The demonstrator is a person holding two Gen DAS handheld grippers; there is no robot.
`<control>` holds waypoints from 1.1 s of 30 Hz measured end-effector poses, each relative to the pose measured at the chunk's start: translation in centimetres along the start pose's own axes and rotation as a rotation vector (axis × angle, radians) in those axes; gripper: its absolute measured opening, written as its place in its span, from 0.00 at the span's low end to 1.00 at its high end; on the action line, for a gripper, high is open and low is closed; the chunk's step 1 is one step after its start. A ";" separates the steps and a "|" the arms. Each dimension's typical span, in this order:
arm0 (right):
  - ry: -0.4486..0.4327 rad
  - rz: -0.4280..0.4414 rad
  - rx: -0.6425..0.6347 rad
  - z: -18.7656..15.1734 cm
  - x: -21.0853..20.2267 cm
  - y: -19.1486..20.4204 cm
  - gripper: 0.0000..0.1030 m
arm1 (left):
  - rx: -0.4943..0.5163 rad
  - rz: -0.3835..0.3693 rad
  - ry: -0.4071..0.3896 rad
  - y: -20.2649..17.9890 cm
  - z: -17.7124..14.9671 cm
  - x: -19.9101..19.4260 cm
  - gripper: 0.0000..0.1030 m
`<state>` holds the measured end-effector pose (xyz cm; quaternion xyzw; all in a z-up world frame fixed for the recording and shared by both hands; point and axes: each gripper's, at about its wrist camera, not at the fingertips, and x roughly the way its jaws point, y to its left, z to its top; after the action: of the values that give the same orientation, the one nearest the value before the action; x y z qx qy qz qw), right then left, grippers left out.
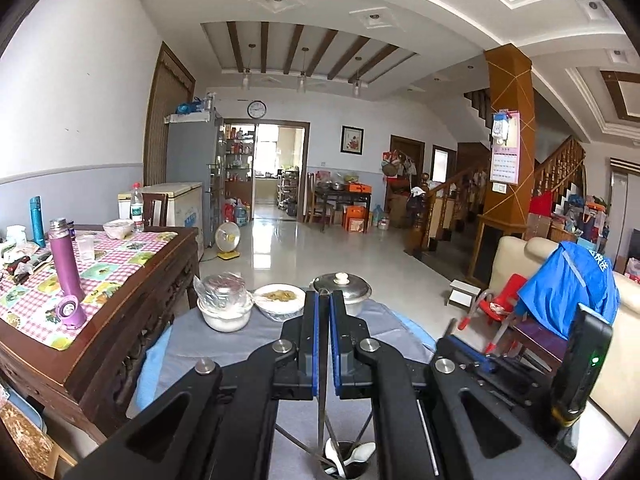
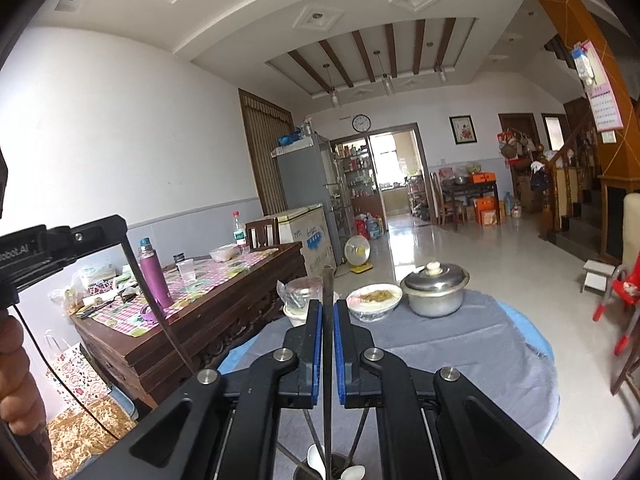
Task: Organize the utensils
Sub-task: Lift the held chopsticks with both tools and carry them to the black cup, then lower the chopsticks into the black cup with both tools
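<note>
Black left gripper (image 1: 324, 300), nearly level, blue pads pinched on thin dark chopstick (image 1: 321, 400); right gripper (image 2: 328, 308) likewise clamped on second chopstick (image 2: 328, 320), tip poking above fingers. Below both, dark round holder (image 1: 345, 465) with two white spoons (image 1: 357, 455) and more sticks. Beyond, on grey cloth table (image 1: 384, 320): one lidded steel pot (image 1: 345, 285), one white bowl (image 1: 280, 301), one wrapped bowl (image 1: 225, 305).

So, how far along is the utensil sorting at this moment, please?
Done: white spoons and a few sticks already stand in the dark holder. In hand: the left tongs are shut on the left chopstick and the right tongs on the right chopstick, both above the holder. Left: probably these two must be placed; no other loose utensil shows.
</note>
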<state>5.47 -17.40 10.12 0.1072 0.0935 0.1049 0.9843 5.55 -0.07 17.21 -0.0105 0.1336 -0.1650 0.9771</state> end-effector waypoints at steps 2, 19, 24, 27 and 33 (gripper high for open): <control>0.014 0.000 0.007 -0.5 0.4 -0.2 0.06 | -0.001 -0.006 0.008 -0.4 -0.4 0.3 0.05; 0.062 0.006 0.057 -2.6 1.9 -1.4 0.06 | 0.015 0.006 0.049 -2.2 -2.2 1.9 0.05; 0.063 0.008 0.064 -2.8 1.9 -1.4 0.06 | 0.010 0.008 0.062 -2.2 -2.6 2.2 0.05; 0.064 0.007 0.076 -2.9 1.9 -1.6 0.06 | 0.011 0.008 0.070 -2.3 -2.7 2.5 0.05; 0.070 0.011 0.092 -3.3 2.2 -1.9 0.06 | 0.007 0.012 0.087 -2.3 -3.2 2.9 0.05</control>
<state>7.25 -18.05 6.14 0.1490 0.1322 0.1095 0.9738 6.63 -3.10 13.49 0.0011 0.1757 -0.1598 0.9714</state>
